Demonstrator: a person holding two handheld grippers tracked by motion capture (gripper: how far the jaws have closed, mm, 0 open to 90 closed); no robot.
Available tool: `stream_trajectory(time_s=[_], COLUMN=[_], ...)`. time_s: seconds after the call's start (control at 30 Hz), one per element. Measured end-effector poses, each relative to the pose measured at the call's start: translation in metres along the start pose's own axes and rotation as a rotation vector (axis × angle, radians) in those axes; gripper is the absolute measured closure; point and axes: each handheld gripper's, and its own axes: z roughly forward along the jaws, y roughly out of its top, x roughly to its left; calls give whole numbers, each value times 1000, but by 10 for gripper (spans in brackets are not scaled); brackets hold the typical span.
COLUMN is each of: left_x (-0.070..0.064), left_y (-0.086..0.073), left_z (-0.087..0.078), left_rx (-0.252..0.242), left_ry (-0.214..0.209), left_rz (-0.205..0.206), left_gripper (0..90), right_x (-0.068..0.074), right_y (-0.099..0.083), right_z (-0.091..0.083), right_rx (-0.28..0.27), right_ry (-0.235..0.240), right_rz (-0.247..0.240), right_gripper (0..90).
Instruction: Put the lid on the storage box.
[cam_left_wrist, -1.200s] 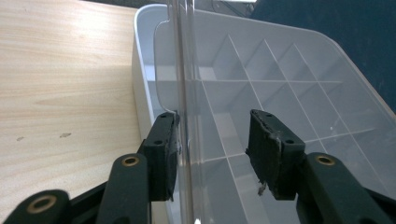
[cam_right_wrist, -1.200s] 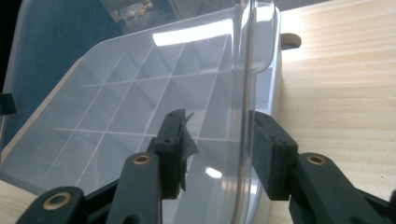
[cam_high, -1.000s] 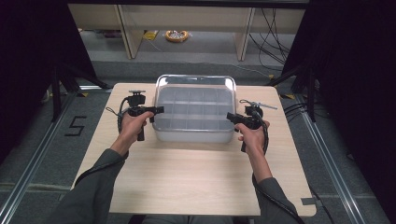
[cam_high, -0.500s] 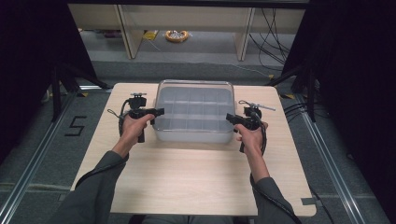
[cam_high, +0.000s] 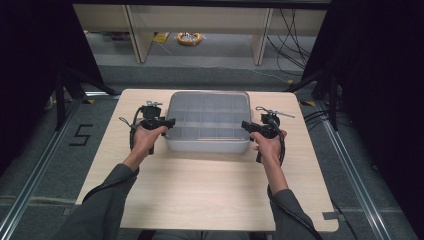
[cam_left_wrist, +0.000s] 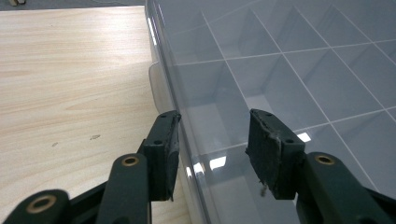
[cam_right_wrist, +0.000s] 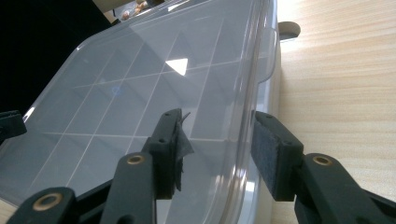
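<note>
Seen from the high view, a person seated at a pale wooden table holds a tool in each hand against the two short ends of a clear plastic compartment box, which sits with its lid on at the middle of the table's far half. The left tool meets the box's left wall near its front corner, the left hand wrapped around the handle, while the right tool meets the right wall opposite, held by the right hand; a cable loops from each. A figure five is marked on the floor to the left of the table. In the left gripper view, the left tool stands with its jaws apart, straddling the rim of the box: one jaw is outside over the table, the other above the lid, with the grid of dividers showing through the clear plastic. A small tab juts from the box's side just ahead. In the right gripper view, the right tool likewise has its jaws spread across the edge of the box, one pad over the lid and one outside it over the table; whether either pad touches the plastic cannot be told.
</note>
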Motion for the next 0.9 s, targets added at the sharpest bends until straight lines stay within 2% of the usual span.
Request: stream_trajectory(time_s=[0.03,0.07,0.1,0.17,0.2,0.23,0.27,0.33,0.37,0.4,0.43,0.47,0.5,0.63,0.67,0.7,0.73,0.77,0.8,0.83,0.87,0.9], left_x=[2,2,2,2,2,2,0,0,0,0,0,0,2,2,1,2,3,3,5,4,4,4], left_y=[0,0,0,0,0,0,-1,-1,-2,-2,-2,-2,-1,-2,-2,-2,-1,-1,-2,-2,-2,-2], left_z=[-2,-1,-1,-2,-2,-2,0,1,1,1,1,1,-1,-1,0,0,-1,-1,-2,-2,-3,-5], left_rx=[23,21,20,20,20,17,-9,-5,-8,-8,-8,-9,13,14,-2,1,9,9,22,9,7,0], left_ry=[-2,-3,-4,-3,-1,1,2,1,2,2,1,2,0,-3,-5,-8,-20,-20,-26,-28,-37,-39], left_rz=[22,17,14,15,17,18,-8,-5,-4,-4,-6,-6,14,7,-16,-18,-36,-36,-25,-48,-53,-56], left_gripper=[531,531,531,532,532,532,532,536,536,536,536,536,536,537,537,537,536,533,522,509,509,494], right_x=[0,0,-1,-2,-5,-5,-5,-3,-1,1,1,0,-4,-2,1,1,3,-2,-2,-2,-2,-1], right_y=[0,0,0,1,2,2,3,6,8,9,9,9,11,12,12,11,11,12,12,13,13,12], right_z=[0,0,0,1,2,2,2,0,-2,-4,-4,-4,-5,-8,-9,-10,-11,-10,-10,-11,-11,-12], right_rx=[0,4,-5,-4,-9,-6,-6,-16,-20,-14,-14,-3,-16,-12,-4,-3,5,-13,-13,-15,-15,-7], right_ry=[0,-3,-7,-2,-1,2,-5,-65,-80,-45,-45,-15,-36,-24,-19,-19,-23,-21,-29,-26,-26,-31], right_rz=[0,-2,-27,-26,-56,-62,-59,-122,-122,-71,-71,-44,-143,-123,-107,-105,-72,-140,-143,-140,-140,-114], right_gripper=[560,560,559,559,558,554,541,540,549,560,560,565,570,578,578,578,578,579,578,578,578,576])
